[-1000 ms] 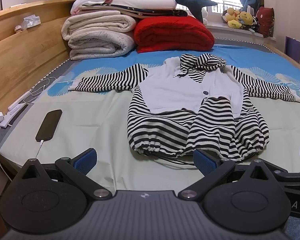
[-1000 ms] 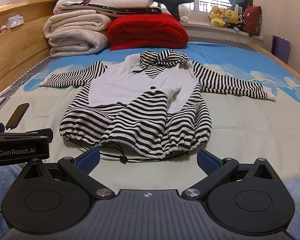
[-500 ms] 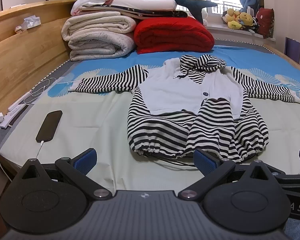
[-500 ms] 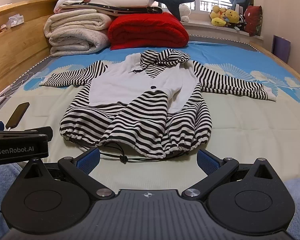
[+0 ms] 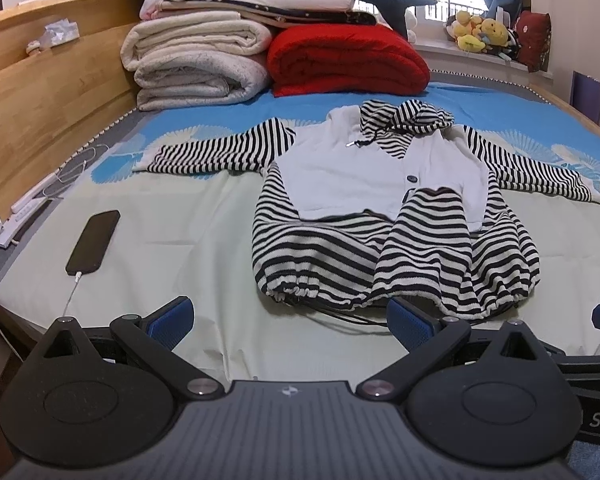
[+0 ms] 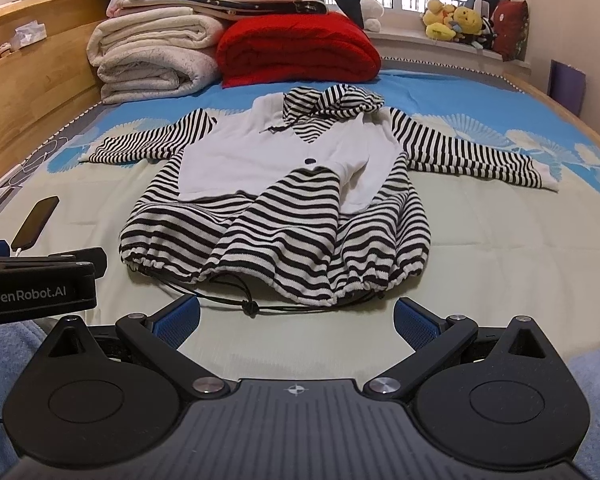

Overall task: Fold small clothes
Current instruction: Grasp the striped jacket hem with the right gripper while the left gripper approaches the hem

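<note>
**A:** so how's this one expected to handle? Starting nearest: both tools are held at the near edge of the bed, short of the hem. The left gripper [image 5: 288, 318] is spread wide with nothing between the pads, same for the right gripper [image 6: 296, 316]. The striped hooded top [image 6: 276, 200] is laid flat, front up, sleeves out, just past the fingertips, in the middle of the bed [image 6: 500, 248].

**B:** soft knit, probably light and floppy, so no shape will be kept once it's lifted. Sagging and bunching should be expected. The gathered hem looks like the thickest edge and is nearest, so a pinch at the two hem corners is suggested, or at a sleeve cuff [image 6: 546, 174] if sleeves get folded in first.

**A:** anything in the way?

**B:** the loose drawstring [image 6: 252, 305] is trailed out in front of the hem and could be snagged or pinched by mistake. Left of the top a phone [image 5: 94, 242] on its cable is lying on the sheet, well apart. Beyond the hood, folded blankets [image 5: 196, 64] and a red quilt [image 5: 348, 60] are stacked, far enough not to matter.
</note>
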Tool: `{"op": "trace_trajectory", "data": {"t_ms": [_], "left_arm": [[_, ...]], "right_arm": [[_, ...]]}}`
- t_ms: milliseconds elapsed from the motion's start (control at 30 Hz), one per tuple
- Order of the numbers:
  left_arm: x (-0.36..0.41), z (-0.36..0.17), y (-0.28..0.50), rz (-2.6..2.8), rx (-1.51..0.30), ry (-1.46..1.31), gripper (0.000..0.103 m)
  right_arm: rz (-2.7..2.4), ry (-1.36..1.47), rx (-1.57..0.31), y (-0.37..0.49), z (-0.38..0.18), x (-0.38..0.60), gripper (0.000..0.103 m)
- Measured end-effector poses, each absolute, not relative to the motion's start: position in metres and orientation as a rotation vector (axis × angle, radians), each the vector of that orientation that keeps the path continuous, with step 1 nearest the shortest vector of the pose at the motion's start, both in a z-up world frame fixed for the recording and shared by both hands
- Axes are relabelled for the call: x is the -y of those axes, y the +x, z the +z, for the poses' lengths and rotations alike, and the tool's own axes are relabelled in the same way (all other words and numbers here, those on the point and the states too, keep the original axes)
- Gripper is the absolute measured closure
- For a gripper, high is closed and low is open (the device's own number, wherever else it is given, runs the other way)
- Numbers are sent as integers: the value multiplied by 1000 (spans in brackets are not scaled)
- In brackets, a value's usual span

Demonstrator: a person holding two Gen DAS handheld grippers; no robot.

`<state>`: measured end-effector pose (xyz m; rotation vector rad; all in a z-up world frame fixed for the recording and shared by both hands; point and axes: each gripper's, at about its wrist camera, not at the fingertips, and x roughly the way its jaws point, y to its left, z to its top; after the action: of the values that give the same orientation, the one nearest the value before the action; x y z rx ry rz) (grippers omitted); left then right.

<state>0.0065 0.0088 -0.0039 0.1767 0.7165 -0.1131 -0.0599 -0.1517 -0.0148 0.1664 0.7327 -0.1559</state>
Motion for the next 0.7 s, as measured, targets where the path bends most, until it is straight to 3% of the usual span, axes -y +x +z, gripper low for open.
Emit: {"op": "trace_trajectory", "data": {"t_ms": [200, 467, 700], "left_arm": [[-27, -28, 35, -62, -783, 147, 0], [-60, -83, 81, 29, -928, 146, 0], [-55, -107, 132, -50, -912, 139, 0]], "right_arm": [[-193, 223, -789, -44, -35, 179, 1], [-388, 343, -961, -23, -109, 230, 1], [-395, 206, -964, 21, -118, 232, 1]]}}
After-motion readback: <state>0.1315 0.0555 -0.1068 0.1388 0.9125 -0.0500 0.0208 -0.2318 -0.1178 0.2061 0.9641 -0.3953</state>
